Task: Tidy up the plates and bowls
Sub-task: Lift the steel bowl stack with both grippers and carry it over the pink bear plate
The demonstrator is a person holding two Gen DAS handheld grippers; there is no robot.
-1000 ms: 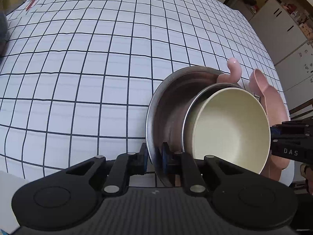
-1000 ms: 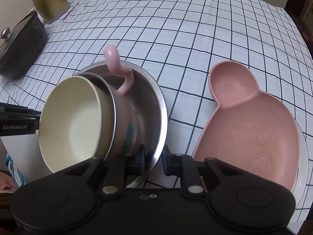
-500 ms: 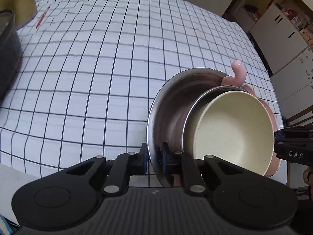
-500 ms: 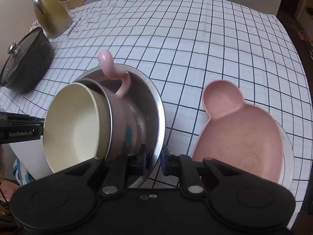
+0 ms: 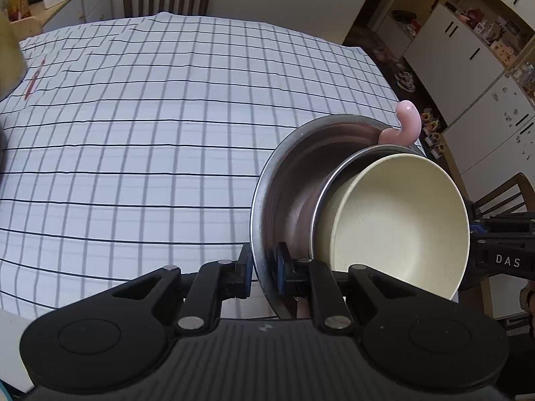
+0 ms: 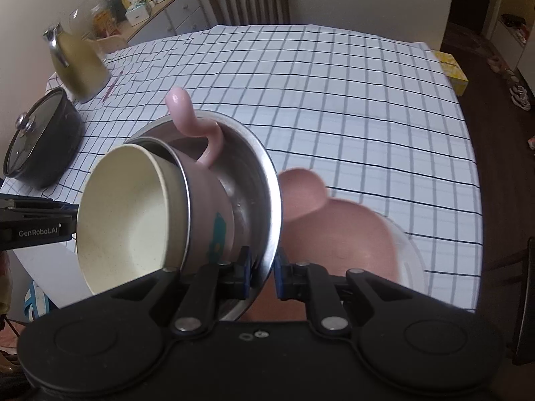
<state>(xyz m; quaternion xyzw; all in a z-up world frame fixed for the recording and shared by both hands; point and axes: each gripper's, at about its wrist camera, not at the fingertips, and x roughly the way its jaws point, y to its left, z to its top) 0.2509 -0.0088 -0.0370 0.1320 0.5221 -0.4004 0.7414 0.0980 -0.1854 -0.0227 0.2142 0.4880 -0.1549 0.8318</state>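
Lifted higher off the desk [image 5: 167,133]: both my grippers, left gripper [image 5: 262,272] and right gripper [image 6: 262,272], pinch opposite rims of the steel bowl [image 5: 287,180], keeping the nested stack balanced.

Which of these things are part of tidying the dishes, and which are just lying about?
Part of the job: steel bowl, pink cup, cream bowl, pink plate, left gripper, right gripper.
Lying about: black pot, kettle, yellow box.

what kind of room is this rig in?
Likely a home dining or kitchen area: a table with a checked cloth, wooden chairs, a lidded pot and white cupboards.
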